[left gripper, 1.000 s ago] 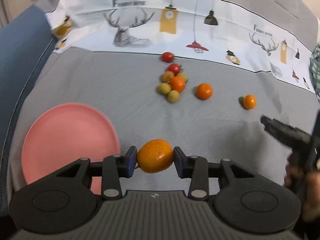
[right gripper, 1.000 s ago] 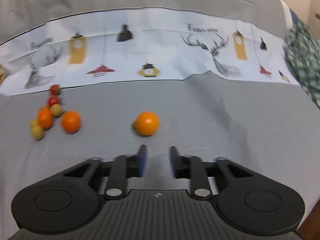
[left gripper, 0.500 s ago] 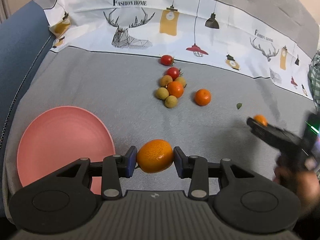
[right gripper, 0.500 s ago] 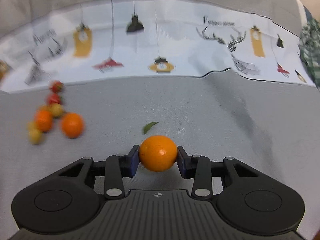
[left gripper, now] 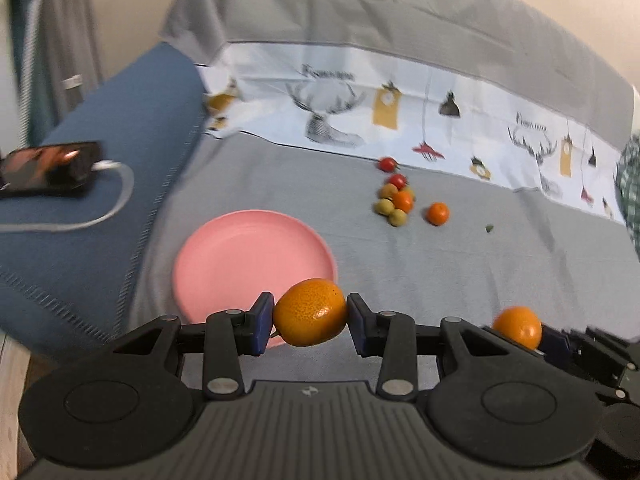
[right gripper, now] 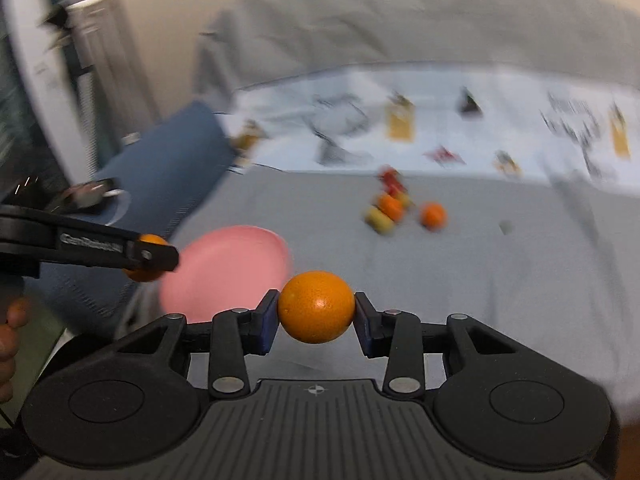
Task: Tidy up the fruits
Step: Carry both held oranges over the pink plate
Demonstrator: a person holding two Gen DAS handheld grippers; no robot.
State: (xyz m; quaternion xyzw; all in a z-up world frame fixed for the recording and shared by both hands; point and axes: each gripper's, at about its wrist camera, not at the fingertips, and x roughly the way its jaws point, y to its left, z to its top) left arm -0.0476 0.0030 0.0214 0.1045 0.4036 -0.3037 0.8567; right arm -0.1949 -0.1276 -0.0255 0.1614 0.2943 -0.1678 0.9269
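Orange, twice over: left tongs (left gripper: 310, 320) clamping an oval mandarin (left gripper: 310, 312) between blue pads, hanging above the near rim of the pink plate (left gripper: 248, 256); right tongs (right gripper: 316, 316) clamping a rounder orange (right gripper: 316, 307), hanging just right of that plate (right gripper: 224, 272) in the right wrist view. Both fruits sitting squarely between the pads, touching each side.

Showing at the lower right edge of the left wrist view, the right tongs (left gripper: 536, 334) with their orange (left gripper: 517, 326), near the left tool's right side. Showing at the left edge of the right wrist view, the left tongs (right gripper: 154, 256) with their mandarin (right gripper: 146, 258), over the blue cushion (right gripper: 160, 168) border beside the plate.

Lying flat on grey cloth (left gripper: 440, 264), the plate, its left rim close to the blue cushion (left gripper: 104, 184) edge, its inside bare. Sitting well apart toward the far side: a cluster of small fruits (left gripper: 394, 204), with two cherry tomatoes (left gripper: 387, 164) nearest the printed white band (left gripper: 400, 120), and one loose tangerine (left gripper: 438, 213) just right of the cluster. Stretching bare between plate and cluster, and rightward past a small green leaf (left gripper: 489, 228), plain grey cloth.

Resting on the cushion at far left, a phone (left gripper: 50, 170) with a white cable (left gripper: 100, 212) curling toward the cloth edge.
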